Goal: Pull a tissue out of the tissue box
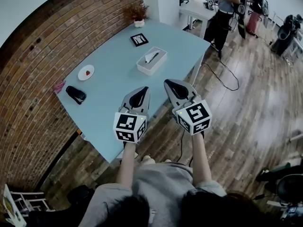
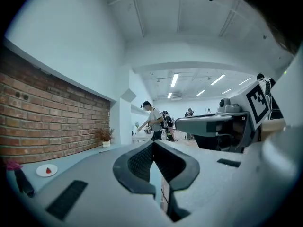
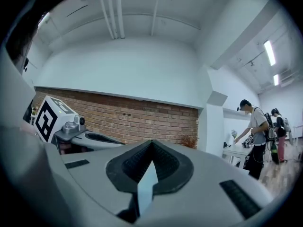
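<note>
Tissue box [image 1: 151, 61] stands on the blue table [image 1: 111, 82], upper centre of the head view, with a white tissue [image 1: 152, 56] standing out of its slot. Left gripper [image 1: 142, 90] and right gripper [image 1: 169, 83] are held level at lower centre, over the table's near edge and well short of the box. Both claws are pressed together with nothing between them. Judgement: reach not yet begun. Recommended: advance one gripper, spread its claw before the box, pinch only the raised tissue and draw upward; the other gripper may steady the box

On the blue table [image 1: 113, 74] sit a white plate [image 1: 86, 72], a black marker card [image 1: 139, 39] and a potted plant [image 1: 138, 14].
</note>
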